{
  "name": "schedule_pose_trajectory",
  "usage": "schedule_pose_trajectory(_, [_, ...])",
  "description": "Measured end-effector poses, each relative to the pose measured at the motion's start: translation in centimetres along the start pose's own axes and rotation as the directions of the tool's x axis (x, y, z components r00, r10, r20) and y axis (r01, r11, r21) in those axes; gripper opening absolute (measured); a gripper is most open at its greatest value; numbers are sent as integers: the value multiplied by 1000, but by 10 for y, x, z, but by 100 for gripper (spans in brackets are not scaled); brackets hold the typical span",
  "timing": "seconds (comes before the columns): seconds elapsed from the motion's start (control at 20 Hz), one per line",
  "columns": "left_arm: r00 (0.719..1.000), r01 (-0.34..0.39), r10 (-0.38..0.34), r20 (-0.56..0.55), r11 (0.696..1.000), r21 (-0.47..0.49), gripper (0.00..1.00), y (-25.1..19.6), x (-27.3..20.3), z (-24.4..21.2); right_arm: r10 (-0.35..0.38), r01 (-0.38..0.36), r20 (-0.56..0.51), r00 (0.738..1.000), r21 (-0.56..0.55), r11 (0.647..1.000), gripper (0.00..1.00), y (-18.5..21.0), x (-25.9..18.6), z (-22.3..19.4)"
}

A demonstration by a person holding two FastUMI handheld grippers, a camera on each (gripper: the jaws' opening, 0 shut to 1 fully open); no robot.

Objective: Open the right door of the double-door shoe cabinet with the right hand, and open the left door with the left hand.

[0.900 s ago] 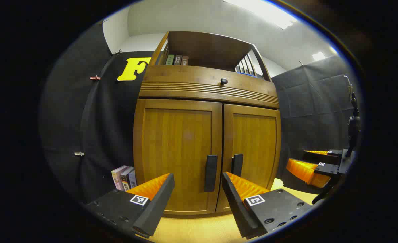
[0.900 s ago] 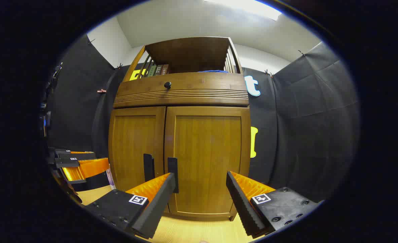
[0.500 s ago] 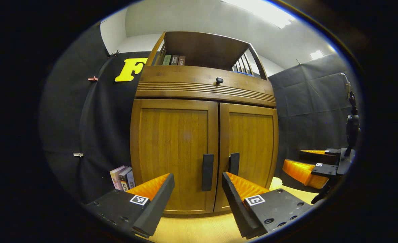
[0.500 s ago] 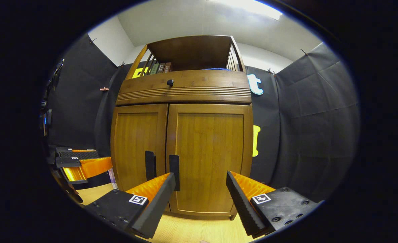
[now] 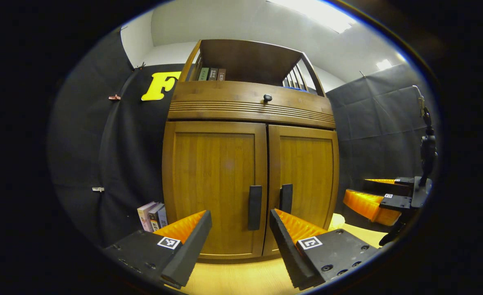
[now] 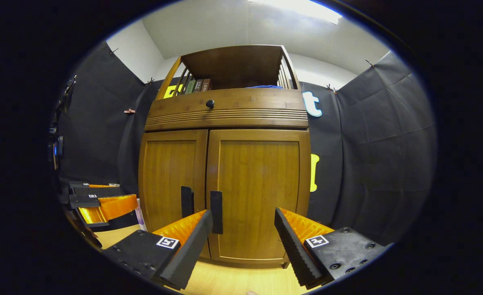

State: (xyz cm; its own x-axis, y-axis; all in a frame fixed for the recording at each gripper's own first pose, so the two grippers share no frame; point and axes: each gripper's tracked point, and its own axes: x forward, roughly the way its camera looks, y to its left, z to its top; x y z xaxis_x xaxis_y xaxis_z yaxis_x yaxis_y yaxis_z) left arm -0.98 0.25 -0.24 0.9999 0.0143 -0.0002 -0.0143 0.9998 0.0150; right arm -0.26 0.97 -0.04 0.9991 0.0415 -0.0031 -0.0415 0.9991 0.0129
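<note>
Left gripper (image 5: 240, 229): jaws spread wide apart, holding nothing and touching nothing; seen in the left gripper view, it is aimed at the seam between the two doors, short of the cabinet front. In the right gripper view it shows at the far left edge (image 6: 102, 200), also with its jaws apart.

Right gripper (image 6: 243, 229): jaws spread wide apart, empty, clear of every surface; it faces the right door. In the left gripper view it appears at the far right (image 5: 382, 196), beside the cabinet's right side.

Shoe cabinet (image 5: 251, 110): wooden, standing on the pale wooden floor (image 5: 241, 278) against the black cloth wall; an open shelf sits on top.

Left door (image 5: 213, 184): closed, flush with the frame.

Right door (image 6: 258, 192): closed, flush with the frame.

Left door handle (image 5: 254, 201): dark vertical bar at the door's inner edge, just beside the centre seam; untouched, framed between the left gripper's fingers.

Right door handle (image 6: 216, 206): dark vertical bar just beside the seam; its lower end is overlapped in the right gripper view by that gripper's left-hand finger, and contact cannot be told.

Drawer knob (image 5: 267, 97): small dark knob on the ribbed band above the doors.

Books on the shelf (image 5: 211, 73): upright, at the shelf's left end.

Books on the floor (image 5: 151, 215): upright, just beside the cabinet's left side.
</note>
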Motion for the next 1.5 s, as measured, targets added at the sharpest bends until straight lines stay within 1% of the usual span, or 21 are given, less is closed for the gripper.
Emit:
schedule_pose_trajectory(0.05, [1000, 4, -4, 1, 1000, -5, 89, 0, 0, 1, -1, 1, -2, 1000, -1, 1000, 96, 0, 0, -1])
schedule_pose_trajectory(0.25, [1000, 21, -21, 15, 999, -26, 89, -1, 0, 3, -5, 5, -6, 1000, -1, 1000, 95, 0, 1, -2])
schedule_pose_trajectory(0.3, [999, 26, -26, 19, 999, -30, 87, -1, 0, 2, -5, 5, -5, 1000, 0, 1000, 95, 1, 2, -2])
schedule_pose_trajectory(0.35, [999, 33, -32, 20, 999, -35, 91, -1, 0, 3, -5, 5, -5, 1000, -1, 1000, 96, 1, 3, -2])
schedule_pose_trajectory(0.5, [999, 40, -39, 14, 999, -32, 92, 0, 1, 0, 0, 0, -9, 1000, -3, 1000, 96, 6, 7, -4])
schedule_pose_trajectory(0.55, [999, 38, -38, 13, 999, -29, 94, 2, 2, 0, 4, -4, -13, 1000, -3, 1000, 96, 9, 10, -5])
schedule_pose_trajectory(0.8, [999, 42, -42, -3, 999, -21, 94, 3, 1, -5, 35, -35, -40, 999, -11, 999, 96, 27, 25, -16])
schedule_pose_trajectory(0.95, [999, 47, -47, 3, 999, -22, 94, 4, 1, -4, 49, -49, -49, 998, -5, 999, 97, 39, 37, -24])
schedule_pose_trajectory(1.0, [999, 44, -44, 9, 999, -18, 94, 4, 2, -4, 51, -51, -51, 997, 1, 999, 96, 42, 43, -26])
schedule_pose_trajectory(1.2, [998, 39, -39, 38, 999, 0, 94, 5, 1, 1, 46, -45, -56, 997, 12, 999, 96, 51, 62, -34])
schedule_pose_trajectory(1.25, [998, 42, -42, 44, 999, -2, 92, 4, 1, 2, 36, -35, -55, 998, 3, 999, 96, 51, 66, -37])
schedule_pose_trajectory(1.3, [998, 45, -44, 48, 999, -5, 92, 4, 2, 3, 25, -25, -51, 998, -10, 1000, 95, 52, 72, -38])
schedule_pose_trajectory(1.35, [998, 45, -45, 50, 999, -6, 94, 5, 2, 3, 15, -16, -48, 999, -22, 1000, 96, 53, 78, -41])
schedule_pose_trajectory(1.45, [998, 43, -43, 53, 999, -8, 94, 11, 2, 6, 9, -11, -41, 999, -39, 999, 96, 57, 87, -47])
schedule_pose_trajectory(1.5, [998, 43, -42, 51, 999, -10, 92, 12, 1, 4, 11, -13, -38, 999, -43, 999, 96, 60, 92, -49])
